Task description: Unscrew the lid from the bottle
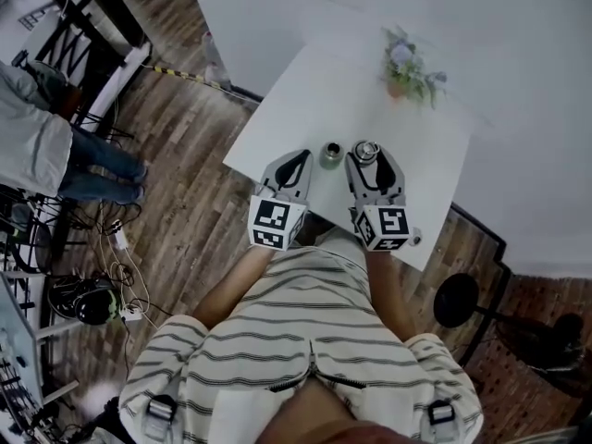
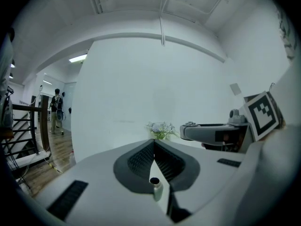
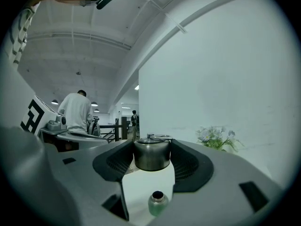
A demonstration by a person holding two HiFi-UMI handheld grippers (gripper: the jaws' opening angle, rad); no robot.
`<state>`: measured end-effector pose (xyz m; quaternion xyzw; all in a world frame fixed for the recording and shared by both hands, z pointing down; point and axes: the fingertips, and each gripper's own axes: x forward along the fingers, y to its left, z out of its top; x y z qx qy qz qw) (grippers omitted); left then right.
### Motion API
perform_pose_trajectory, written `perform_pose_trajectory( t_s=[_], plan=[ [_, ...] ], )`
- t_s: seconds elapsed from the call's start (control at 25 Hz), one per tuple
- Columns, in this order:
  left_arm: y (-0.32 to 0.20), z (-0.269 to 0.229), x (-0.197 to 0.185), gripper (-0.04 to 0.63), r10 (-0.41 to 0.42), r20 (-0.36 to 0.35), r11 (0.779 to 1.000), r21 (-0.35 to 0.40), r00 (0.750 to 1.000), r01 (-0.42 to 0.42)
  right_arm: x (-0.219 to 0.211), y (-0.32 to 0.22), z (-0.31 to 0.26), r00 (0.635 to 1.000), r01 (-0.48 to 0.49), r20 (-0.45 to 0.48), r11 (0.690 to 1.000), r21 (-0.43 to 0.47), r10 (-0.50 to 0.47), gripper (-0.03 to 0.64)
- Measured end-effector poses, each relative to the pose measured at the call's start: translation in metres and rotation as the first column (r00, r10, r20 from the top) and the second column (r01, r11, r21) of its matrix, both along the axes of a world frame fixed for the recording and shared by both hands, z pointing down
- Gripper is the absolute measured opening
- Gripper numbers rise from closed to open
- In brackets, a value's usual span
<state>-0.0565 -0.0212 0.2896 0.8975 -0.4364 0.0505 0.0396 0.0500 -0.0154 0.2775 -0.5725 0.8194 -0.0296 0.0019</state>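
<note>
Lid [image 3: 151, 155] off the bottle [image 1: 331, 154].
Your right tongs [image 1: 367, 154] hold the lid; your left tongs [image 2: 154, 145] are squeezed shut, holding nothing.

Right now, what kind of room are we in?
Probably an open workroom or lab, not a home: a white table stands by a bare white partition, with loose cables across the wooden floor.

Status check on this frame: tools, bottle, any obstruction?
Left tool shut, empty. Right tool shut on the lid, off the bottle. Bottle open, upright on the table. Nothing in the way.
</note>
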Motion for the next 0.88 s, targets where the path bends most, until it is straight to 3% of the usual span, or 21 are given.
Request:
perform_pose_trajectory(
  t_s=[0.88],
  plan=[
    [-0.001, -0.011, 0.004, -0.002, -0.005, -0.002, 0.999, 0.048, 1.000, 0.005, 0.007, -0.004, -0.007, 1.000, -0.022, -0.021, 0.999, 0.022, 0.023, 0.255]
  ],
)
